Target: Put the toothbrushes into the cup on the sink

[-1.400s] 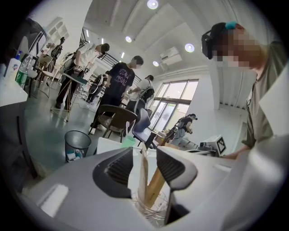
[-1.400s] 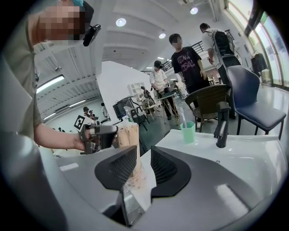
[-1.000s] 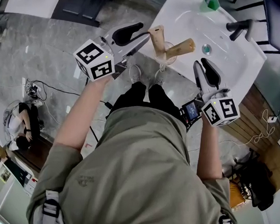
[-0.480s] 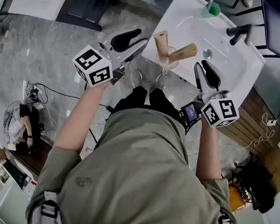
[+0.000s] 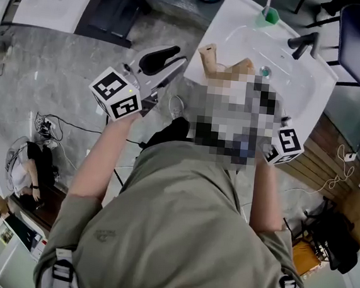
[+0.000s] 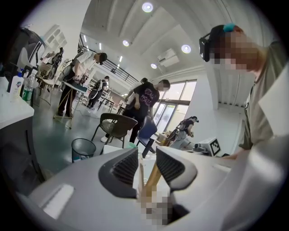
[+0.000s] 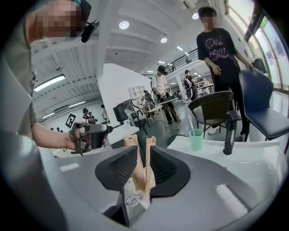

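- Standing at the white sink (image 5: 239, 22), the person is holding one tool in each hand, both pointing toward the sink's near rim.
- Two toothbrushes (image 5: 209, 53) in brown paper sleeves are leaning apart from each other in a clear cup (image 7: 132, 200), which is sitting on that near rim.
- The left tool (image 6: 145, 155) is showing its jaws a narrow gap apart, clamping nothing. The sleeves are appearing in the gap beyond the tips, and in the head view this tool is hovering just left of them without touching.
- The right tool (image 7: 143, 155) is also showing a narrow gap. The sleeves and the clear cup are lining up inside it, close to the pads, though whether they are touching cannot be told.
- In the head view, only the right tool's marker cube (image 5: 287, 146) is showing clearly.
- A green cup (image 5: 267, 15) holding another toothbrush is standing at the sink's far rim, near the dark faucet (image 5: 302, 41).
- Several people are standing around chairs in the room behind.
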`<state>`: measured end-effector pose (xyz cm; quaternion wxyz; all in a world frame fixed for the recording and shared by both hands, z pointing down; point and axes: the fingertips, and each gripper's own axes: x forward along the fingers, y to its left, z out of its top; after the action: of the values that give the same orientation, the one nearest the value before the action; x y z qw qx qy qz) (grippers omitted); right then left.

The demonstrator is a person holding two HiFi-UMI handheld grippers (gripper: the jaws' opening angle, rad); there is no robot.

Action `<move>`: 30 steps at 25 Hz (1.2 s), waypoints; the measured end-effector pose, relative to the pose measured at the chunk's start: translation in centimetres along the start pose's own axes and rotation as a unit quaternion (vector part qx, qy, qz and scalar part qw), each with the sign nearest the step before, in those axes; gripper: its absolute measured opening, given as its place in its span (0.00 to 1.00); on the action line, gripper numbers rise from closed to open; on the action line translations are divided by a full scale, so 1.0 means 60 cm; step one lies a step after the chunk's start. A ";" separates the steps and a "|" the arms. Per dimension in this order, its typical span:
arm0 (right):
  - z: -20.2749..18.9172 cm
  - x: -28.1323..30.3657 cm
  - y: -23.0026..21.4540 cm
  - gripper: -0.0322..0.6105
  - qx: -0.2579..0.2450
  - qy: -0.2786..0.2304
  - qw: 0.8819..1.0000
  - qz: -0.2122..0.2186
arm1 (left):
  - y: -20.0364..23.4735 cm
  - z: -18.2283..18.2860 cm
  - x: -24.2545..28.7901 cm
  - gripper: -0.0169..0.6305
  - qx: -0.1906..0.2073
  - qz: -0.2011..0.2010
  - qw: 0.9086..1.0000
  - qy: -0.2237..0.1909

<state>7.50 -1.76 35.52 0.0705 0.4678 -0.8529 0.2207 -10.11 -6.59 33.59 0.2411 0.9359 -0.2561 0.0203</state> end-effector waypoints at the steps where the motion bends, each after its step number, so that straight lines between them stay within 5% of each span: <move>1: 0.002 0.000 0.005 0.20 -0.001 0.000 1.000 0.001 | -0.001 -0.001 -0.002 0.22 0.000 -0.002 1.000 0.000; 8: 0.000 0.005 0.025 0.14 0.000 -0.002 1.000 0.006 | -0.011 -0.007 -0.015 0.12 0.006 -0.017 1.000 0.003; 30: -0.013 0.040 0.101 0.07 -0.007 0.011 0.999 0.049 | -0.025 -0.034 -0.039 0.04 -0.011 -0.044 0.999 0.020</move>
<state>1.07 -0.43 35.14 0.0722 0.4221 -0.8756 0.2234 -11.20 -3.41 34.33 0.2568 0.9431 -0.2097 0.0258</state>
